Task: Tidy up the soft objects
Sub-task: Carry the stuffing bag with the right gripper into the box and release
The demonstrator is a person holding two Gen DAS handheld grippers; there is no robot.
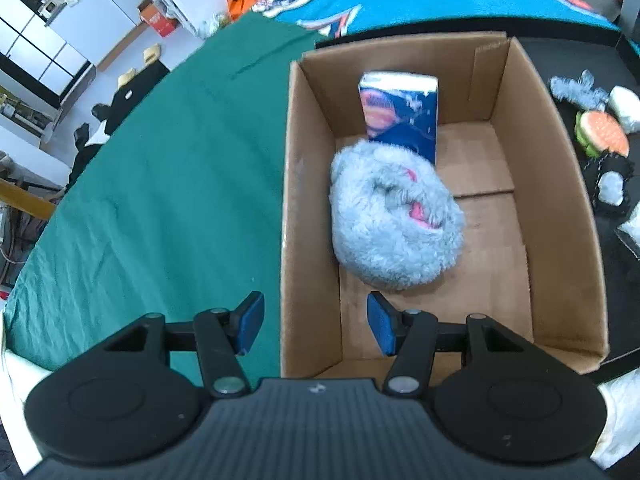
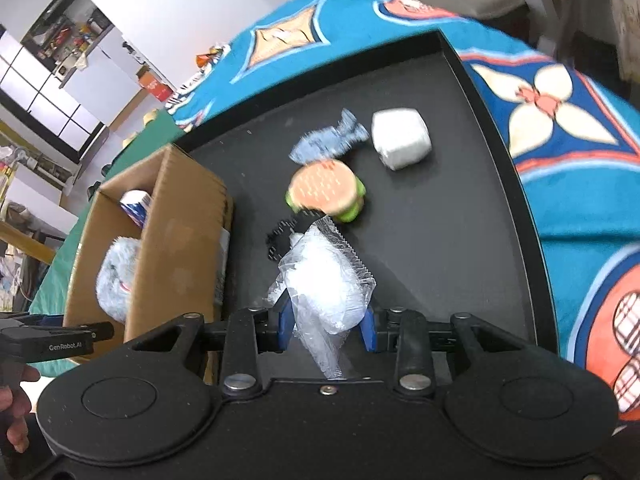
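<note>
The right gripper [image 2: 327, 326] is pinching a clear bag [image 2: 324, 284]; the left gripper [image 1: 316, 326] is gaping empty astride the box [image 1: 308, 216] wall.

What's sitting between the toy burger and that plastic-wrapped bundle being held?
A black lacy item lies between the toy burger and the held plastic-wrapped bundle, in the right wrist view.

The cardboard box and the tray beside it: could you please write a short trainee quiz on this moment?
1. True or false: the cardboard box already holds a grey fluffy toy and a blue packet.
2. What is the right tool shut on? A) burger toy B) clear plastic-wrapped white item C) fish toy
3. Fill in: the left tool hovers open at the box's near end, holding ____.

Key:
1. True.
2. B: the clear plastic-wrapped white item; the burger toy and fish toy lie on the black tray.
3. Nothing.
</note>
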